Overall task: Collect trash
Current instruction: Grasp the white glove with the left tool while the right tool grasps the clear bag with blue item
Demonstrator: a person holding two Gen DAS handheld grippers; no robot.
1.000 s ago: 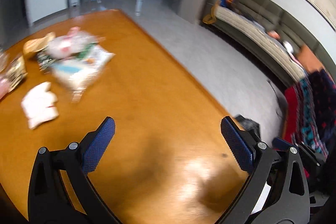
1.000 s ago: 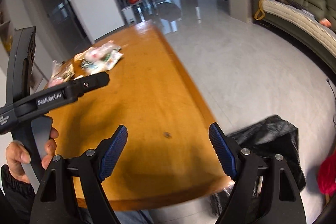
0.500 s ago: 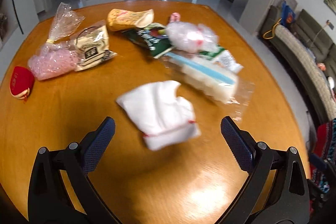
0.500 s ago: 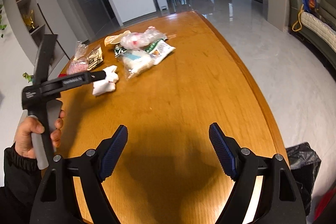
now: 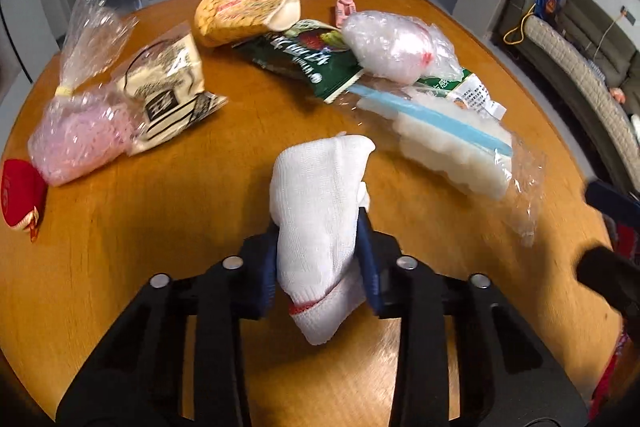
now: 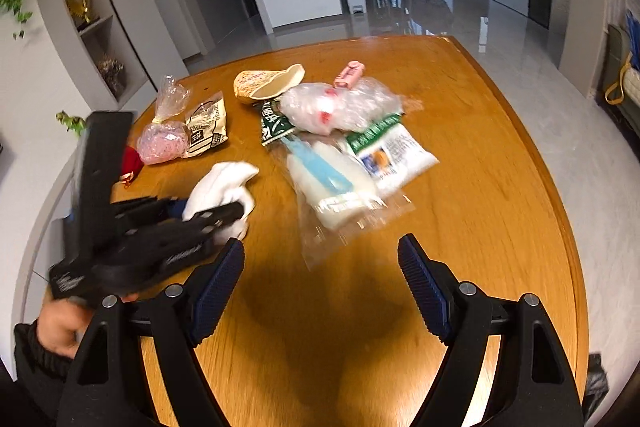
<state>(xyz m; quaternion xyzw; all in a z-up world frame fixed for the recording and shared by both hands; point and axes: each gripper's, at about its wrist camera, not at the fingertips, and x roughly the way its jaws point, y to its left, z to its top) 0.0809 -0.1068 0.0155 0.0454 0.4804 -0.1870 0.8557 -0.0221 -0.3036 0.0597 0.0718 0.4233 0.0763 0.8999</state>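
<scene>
My left gripper [image 5: 320, 259] is shut on a white knitted glove with a red cuff line [image 5: 320, 211], just above the wooden table [image 5: 160, 227]. The glove [image 6: 224, 187] and the left gripper [image 6: 208, 215] also show at the left of the right wrist view. My right gripper [image 6: 322, 285] is open and empty over the near part of the table [image 6: 500, 187]. Beyond lie a clear bag with white pads and a blue strip [image 5: 452, 143], a green packet [image 5: 304, 61], a crumpled clear bag [image 5: 392, 45] and a yellow packet [image 5: 244, 15].
At the left lie a beige packet [image 5: 172, 95], a pink bubble-wrap bag [image 5: 76, 135] and a red pouch [image 5: 18, 195]. A small pink item [image 6: 350, 75] sits at the back. A black trash bag [image 6: 596, 383] is on the floor past the table's right edge. A sofa [image 5: 576, 75] stands right.
My left gripper swung from the table's right edge to the trash pile, closed in on the white glove and shut on it. My right gripper turned toward the pile and stayed open.
</scene>
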